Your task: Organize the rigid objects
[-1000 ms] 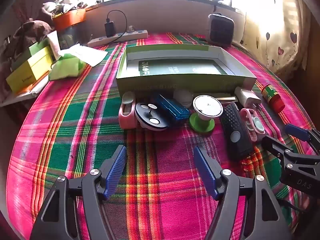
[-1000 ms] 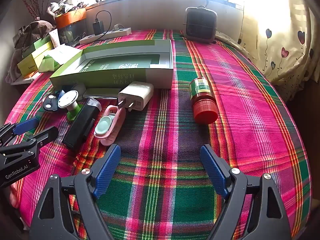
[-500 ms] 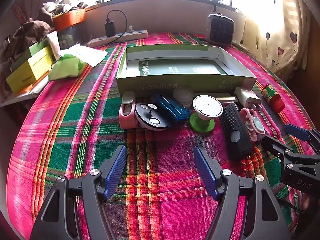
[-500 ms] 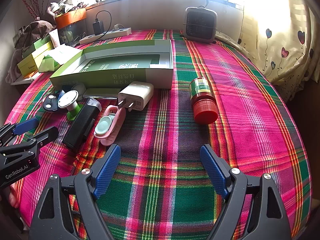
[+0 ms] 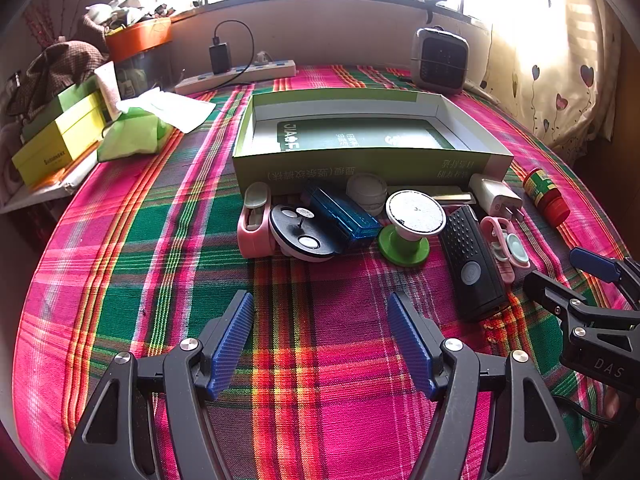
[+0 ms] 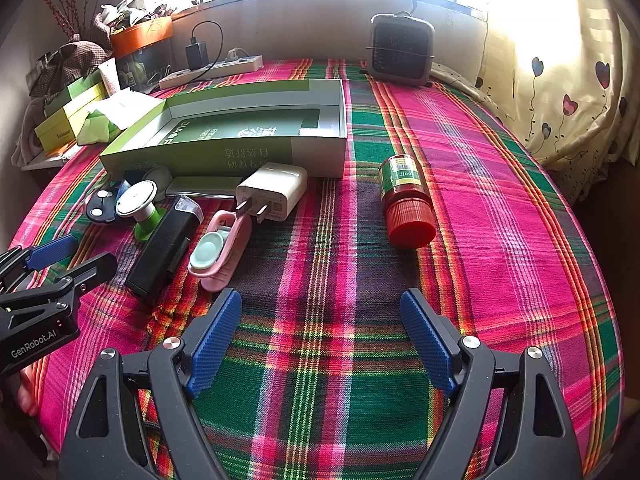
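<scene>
With both the left gripper (image 5: 320, 344) and right gripper (image 6: 320, 344) spread wide and empty, the red-capped bottle (image 6: 404, 200) (lying near the cloth's right edge) is best approached across its body, then carried to the green box (image 6: 320, 152).

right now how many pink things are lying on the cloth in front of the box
2. One pink case lies at the left end of the row, touching the black disc. The other pink case lies between the black device and the white charger. Others may be hidden.
</scene>
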